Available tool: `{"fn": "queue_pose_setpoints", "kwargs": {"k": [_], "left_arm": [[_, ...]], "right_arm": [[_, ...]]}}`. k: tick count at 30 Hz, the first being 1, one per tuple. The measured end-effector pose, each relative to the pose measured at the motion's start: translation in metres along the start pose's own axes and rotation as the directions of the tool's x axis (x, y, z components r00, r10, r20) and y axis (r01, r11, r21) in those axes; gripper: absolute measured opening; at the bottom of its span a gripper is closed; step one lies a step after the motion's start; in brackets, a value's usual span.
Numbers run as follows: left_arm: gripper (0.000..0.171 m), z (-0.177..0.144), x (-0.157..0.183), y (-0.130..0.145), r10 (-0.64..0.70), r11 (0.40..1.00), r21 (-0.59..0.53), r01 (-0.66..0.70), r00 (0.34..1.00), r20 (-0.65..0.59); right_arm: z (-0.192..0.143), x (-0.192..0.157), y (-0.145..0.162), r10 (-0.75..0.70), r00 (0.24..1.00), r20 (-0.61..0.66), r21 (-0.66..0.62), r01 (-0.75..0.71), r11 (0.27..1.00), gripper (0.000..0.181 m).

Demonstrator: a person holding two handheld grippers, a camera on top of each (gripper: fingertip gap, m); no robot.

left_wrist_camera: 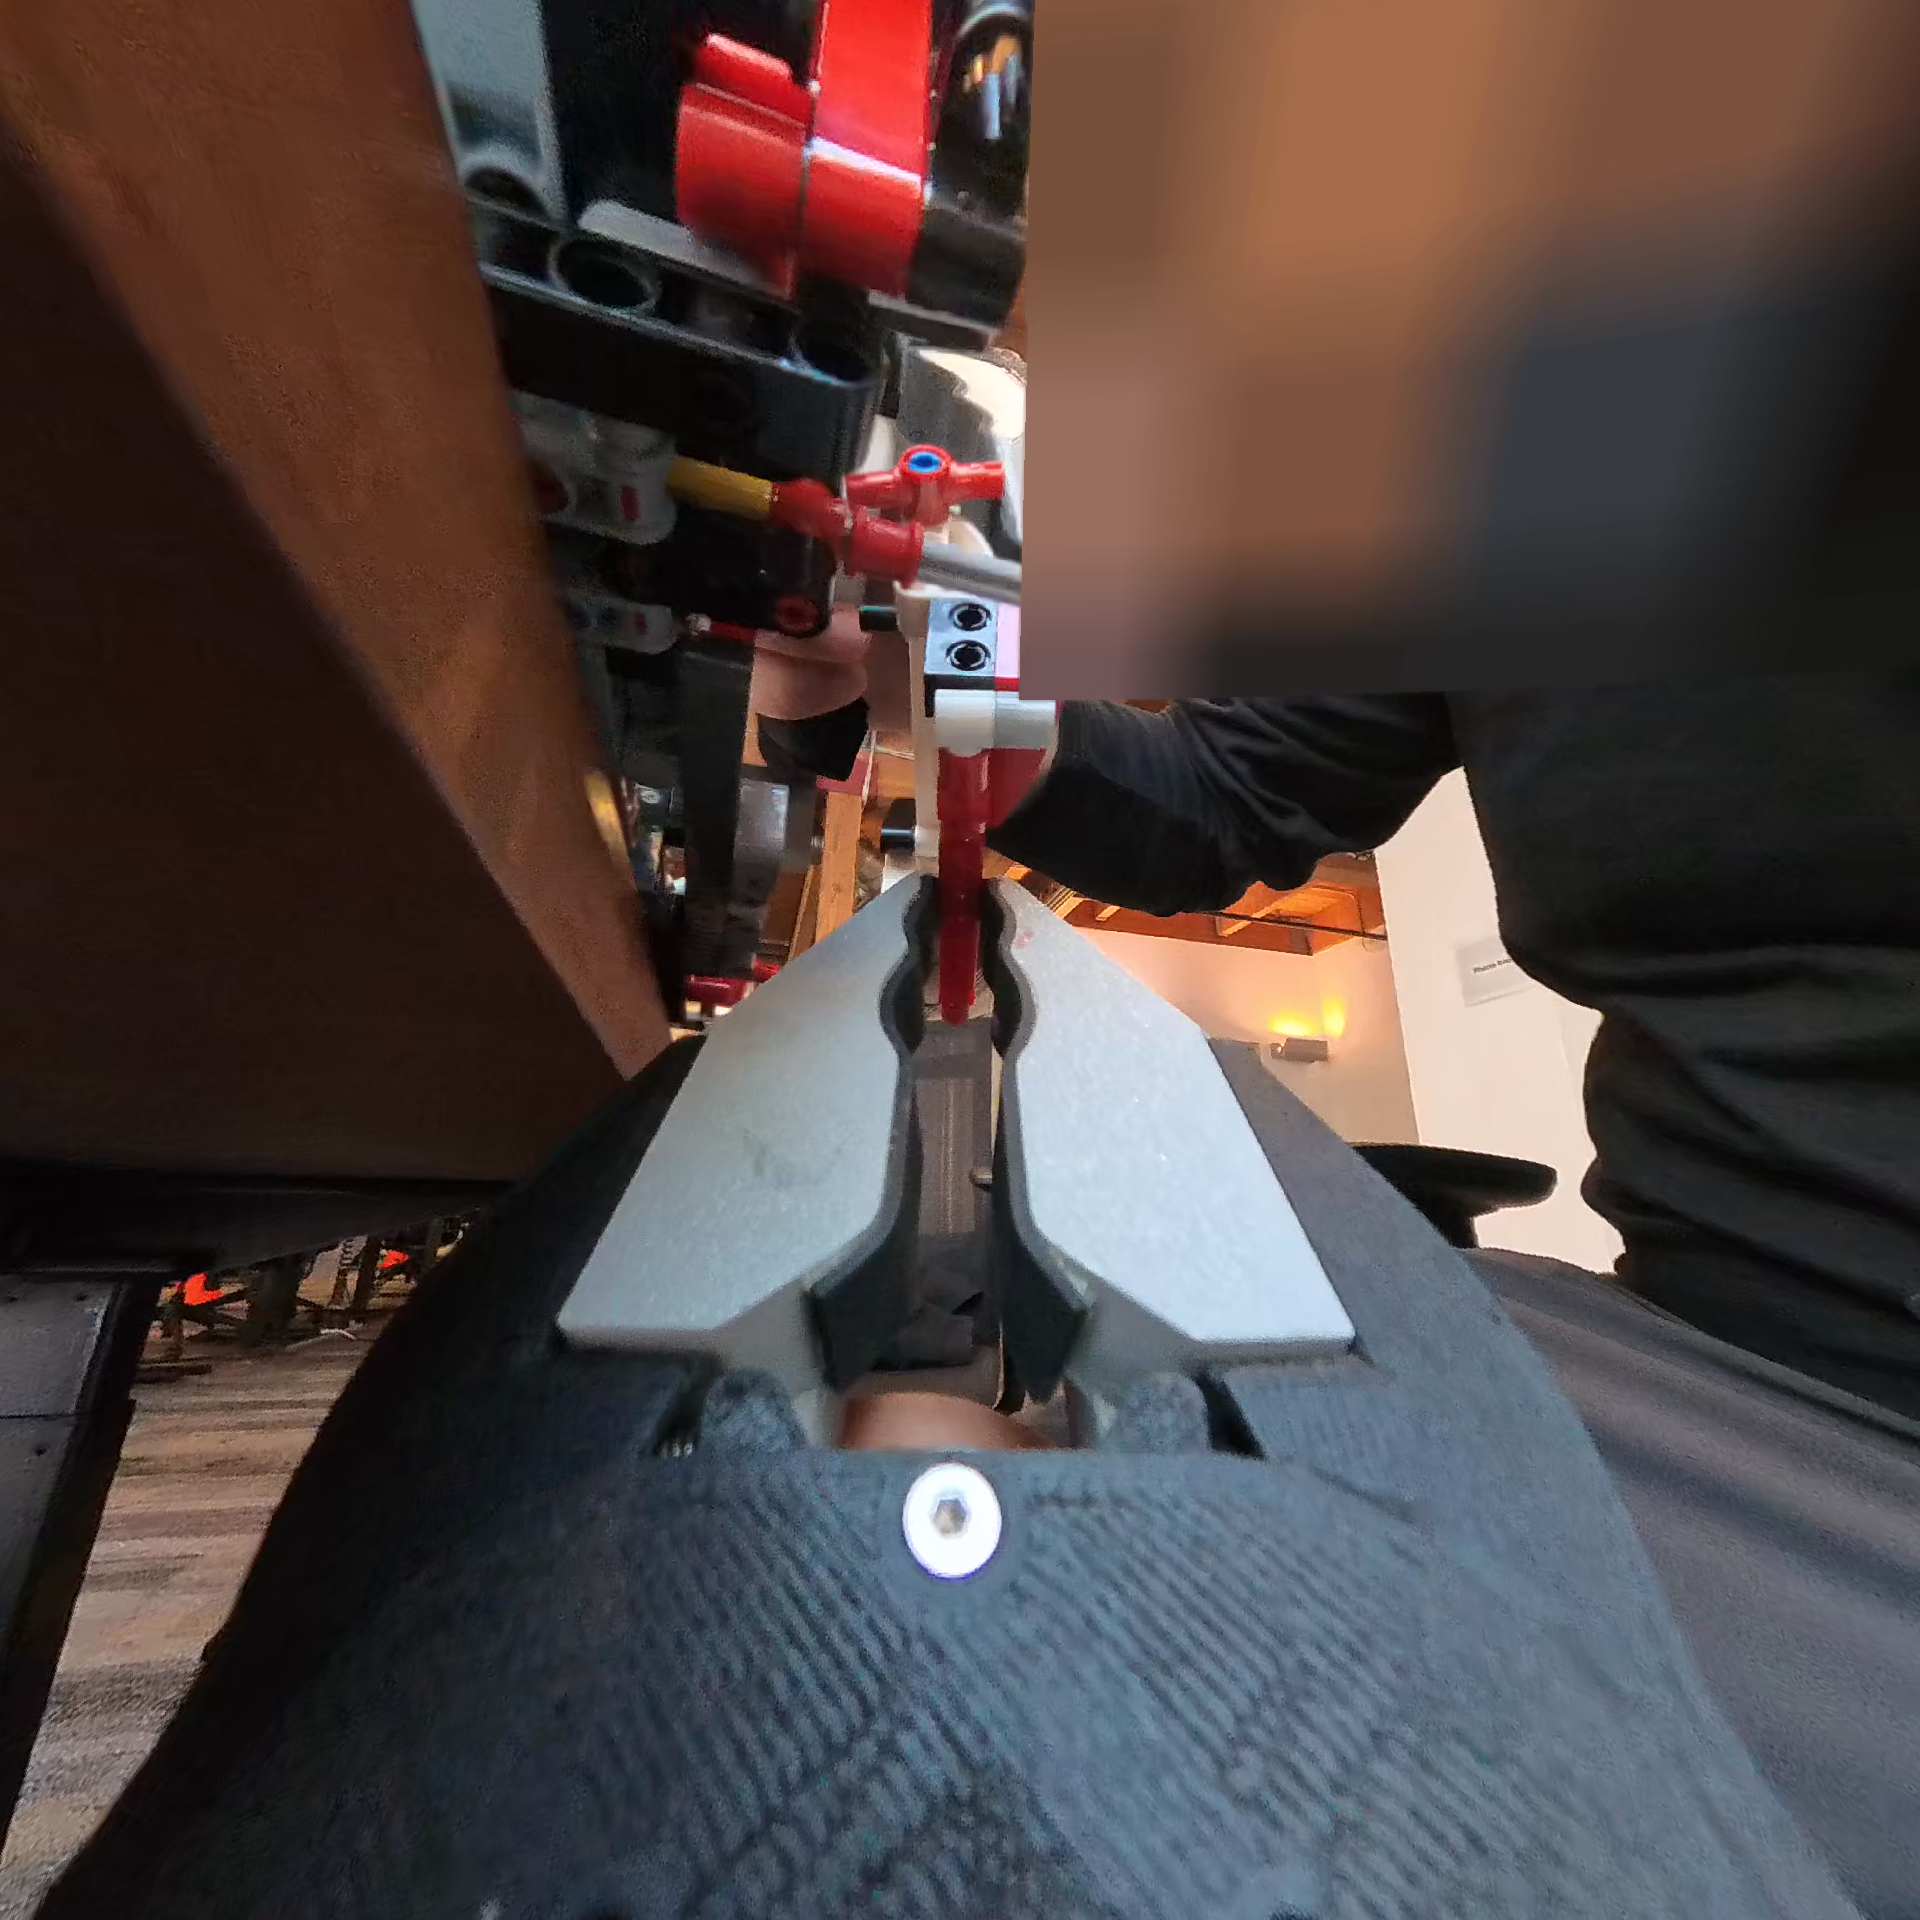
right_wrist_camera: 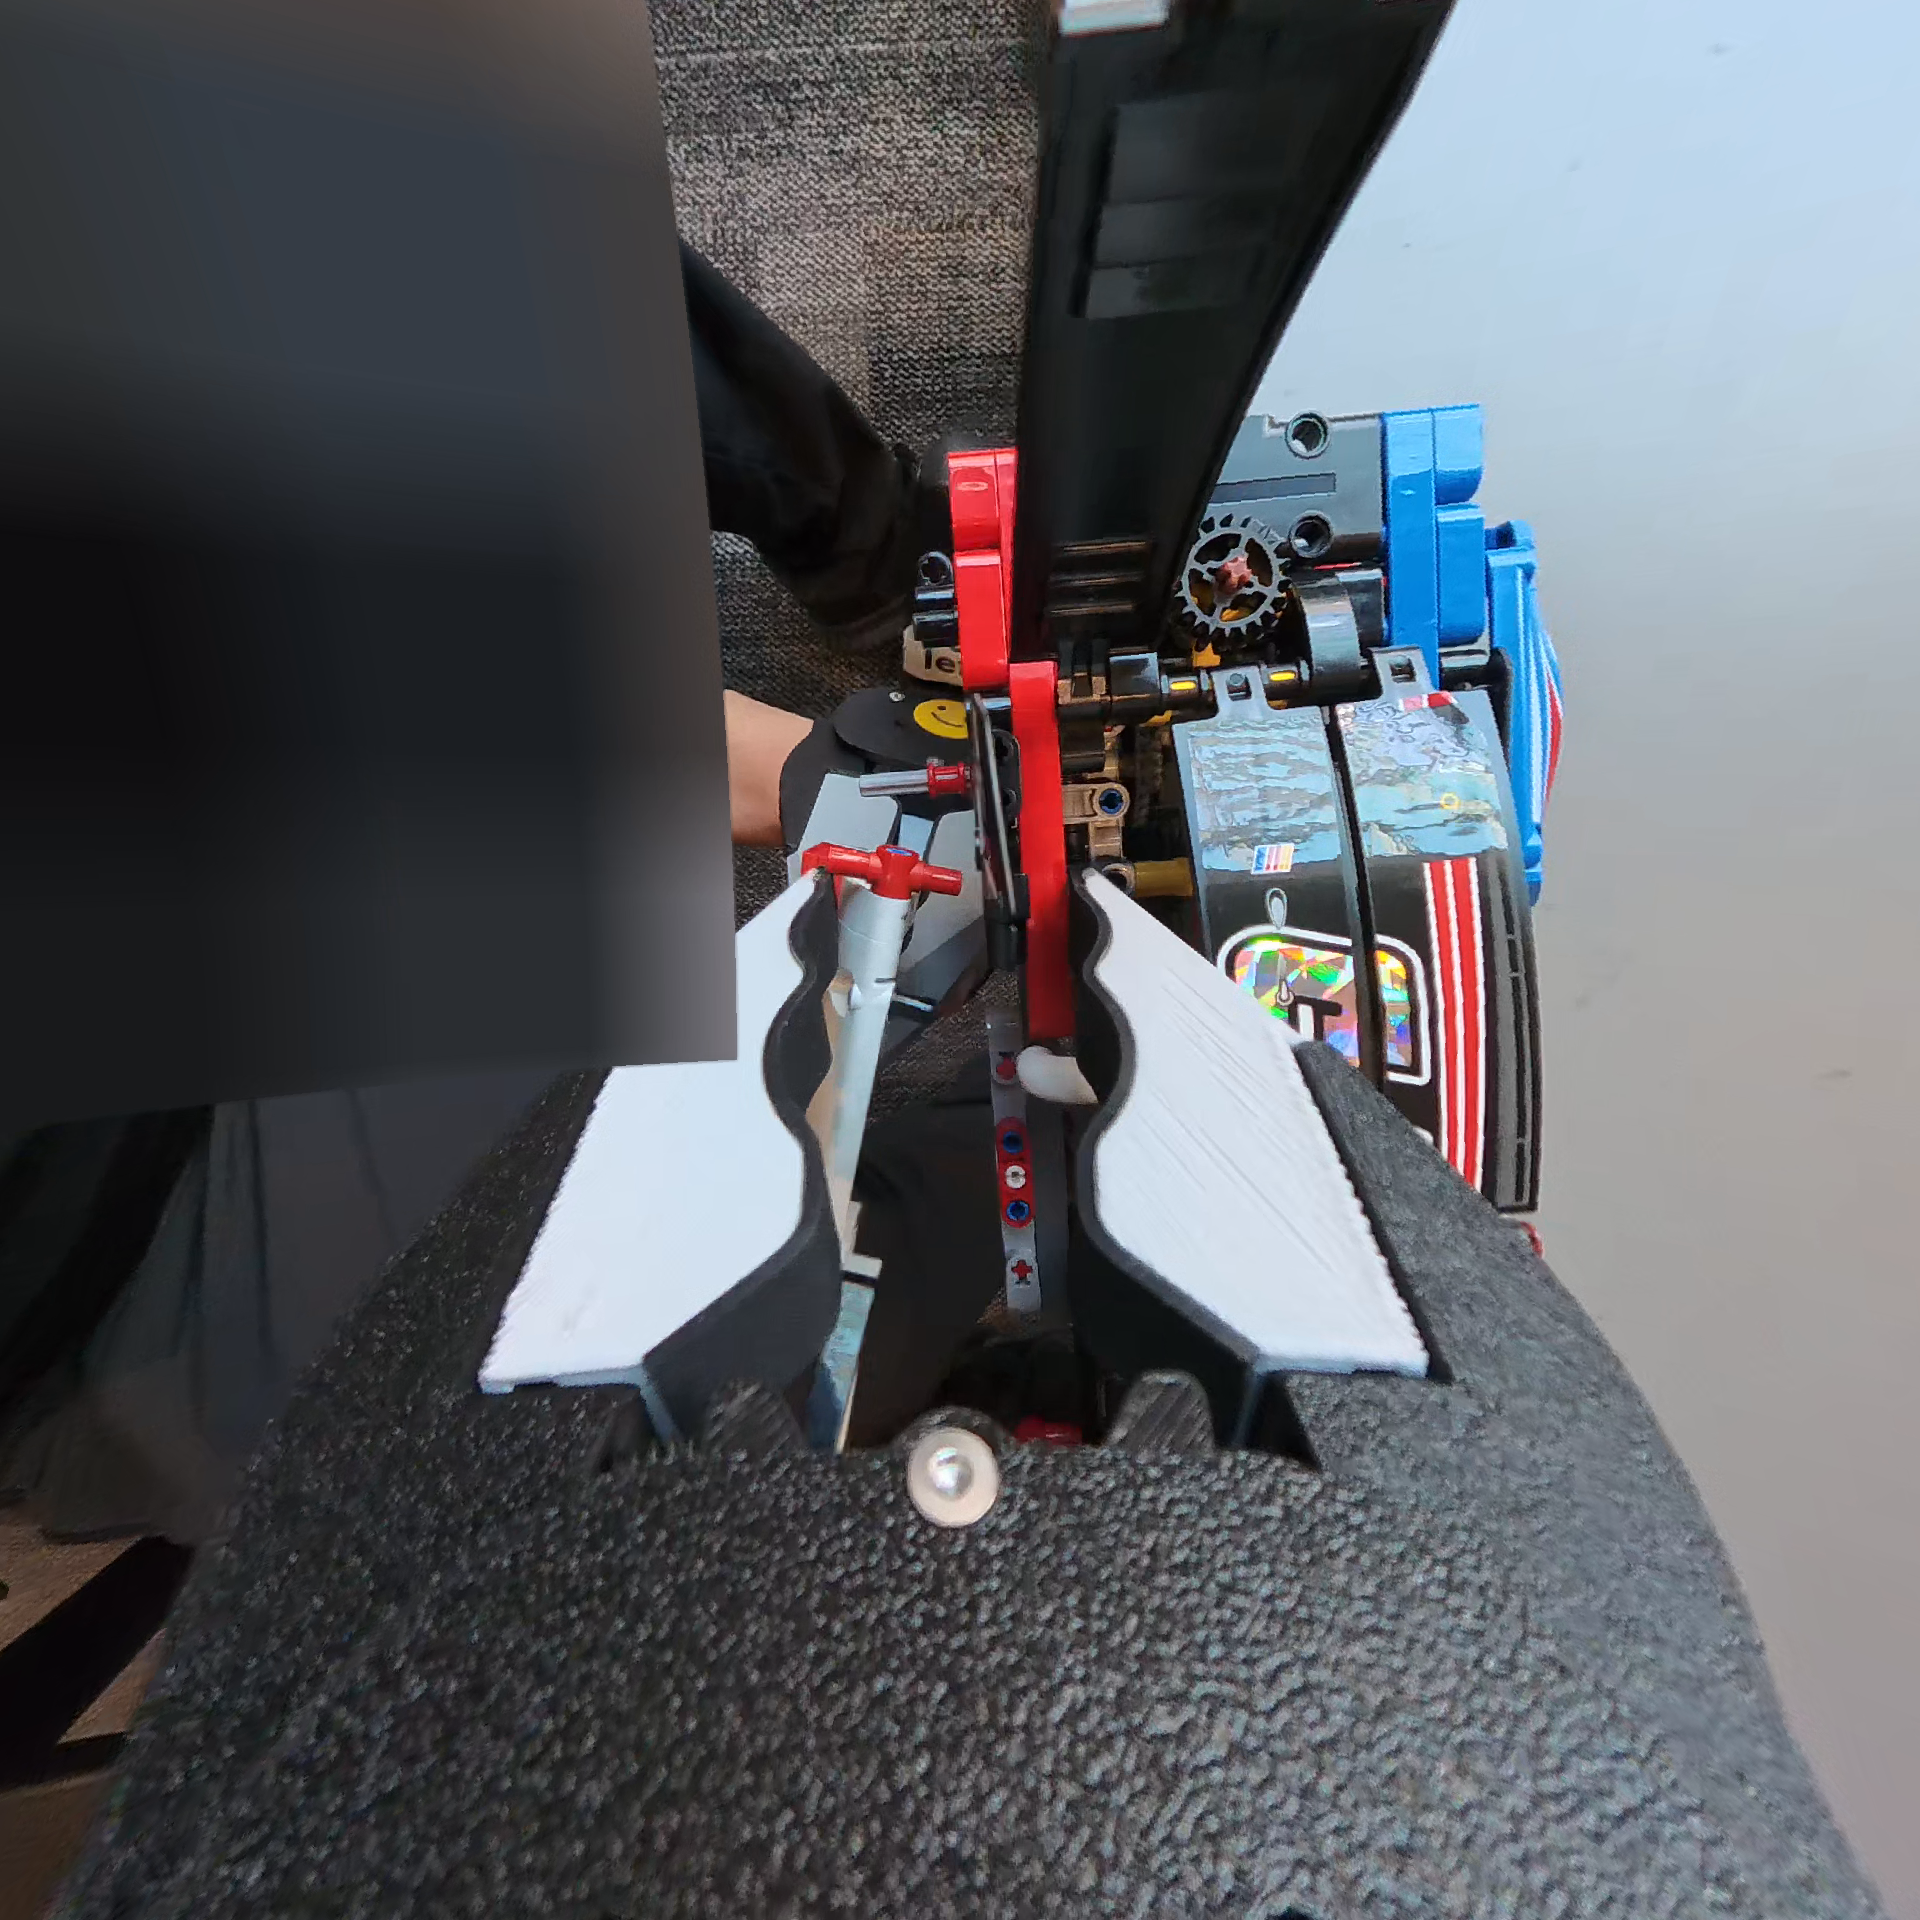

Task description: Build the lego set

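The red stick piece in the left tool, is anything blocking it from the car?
Nothing visible does. The left tool is shut on the thin red plastic stick piece, whose far end already meets a white connector on the black-and-red model car.

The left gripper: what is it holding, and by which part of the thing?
The left gripper is shut on a red axle piece. Its fingers clamp the piece's lower end, while the upper end joins a white connector.
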State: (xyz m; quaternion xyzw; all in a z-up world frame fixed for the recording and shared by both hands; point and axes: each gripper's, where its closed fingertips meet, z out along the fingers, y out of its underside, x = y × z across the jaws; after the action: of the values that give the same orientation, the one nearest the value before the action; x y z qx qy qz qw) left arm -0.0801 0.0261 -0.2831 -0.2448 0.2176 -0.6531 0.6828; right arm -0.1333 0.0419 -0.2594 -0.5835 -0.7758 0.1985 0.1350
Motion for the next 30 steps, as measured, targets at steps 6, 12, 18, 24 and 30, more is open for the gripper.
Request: {"fn": "queue_pose_setpoints", "kwargs": {"k": [6, 12, 18, 24, 30], "left_arm": [[0.005, 0.0, 0.005, 0.005, -0.014, 1.0, -0.004, 0.014, 0.999, 0.042], [0.005, 0.006, 0.018, 0.019, -0.02, 0.995, -0.096, 0.024, 0.999, 0.042], [0.005, 0.017, 0.031, 0.024, 0.011, 0.987, -0.163, -0.011, 1.0, -0.002], [0.005, 0.027, 0.035, 0.031, 0.029, 0.978, -0.206, -0.033, 0.999, -0.027], [0.005, 0.028, 0.033, 0.034, 0.038, 0.977, -0.211, -0.041, 0.999, -0.014]], "right_arm": [[-0.02, 0.003, -0.003, 0.009, 0.995, -0.098, 0.089, 0.0, 0.996, 0.058], [-0.034, -0.027, 0.017, 0.035, 0.982, -0.185, 0.183, -0.001, 0.983, 0.046], [-0.038, -0.049, 0.022, 0.192, 0.981, -0.005, 0.289, -0.182, 0.94, 0.04], [-0.031, -0.057, 0.022, 0.223, 0.972, 0.073, 0.3, -0.234, 0.925, 0.026], [-0.031, -0.057, 0.028, 0.207, 0.978, 0.033, 0.277, -0.207, 0.938, 0.023]]}}
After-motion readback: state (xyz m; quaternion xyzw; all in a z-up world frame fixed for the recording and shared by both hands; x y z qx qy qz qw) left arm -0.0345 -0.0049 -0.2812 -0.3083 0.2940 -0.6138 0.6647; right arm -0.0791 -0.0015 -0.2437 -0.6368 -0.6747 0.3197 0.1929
